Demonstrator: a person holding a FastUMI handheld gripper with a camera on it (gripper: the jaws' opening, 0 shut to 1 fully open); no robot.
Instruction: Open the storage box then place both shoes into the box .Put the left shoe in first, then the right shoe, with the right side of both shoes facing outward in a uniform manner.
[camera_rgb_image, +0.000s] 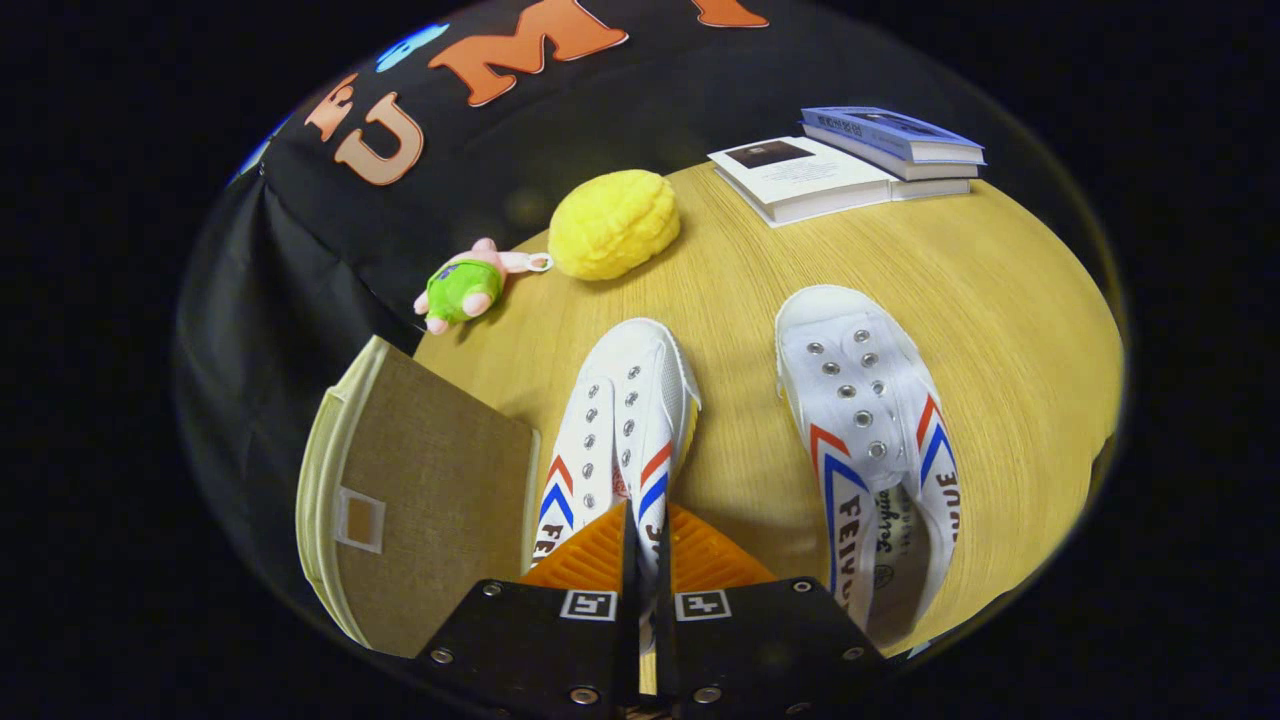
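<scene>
I see the claw (645, 545) nearly closed, pinching the side wall of the left shoe (625, 420) near its heel opening; toe points away, beyond the fingers. Right shoe (865, 430) lies flat on the desk (1000, 300), just right of the claw. Box (420, 500) sits left of the fingers, its flap still closed.

I see two shoes (620, 420) (870, 440) side by side on the desk (1000, 300), box (420, 500) left, books (850, 160) behind.
</scene>
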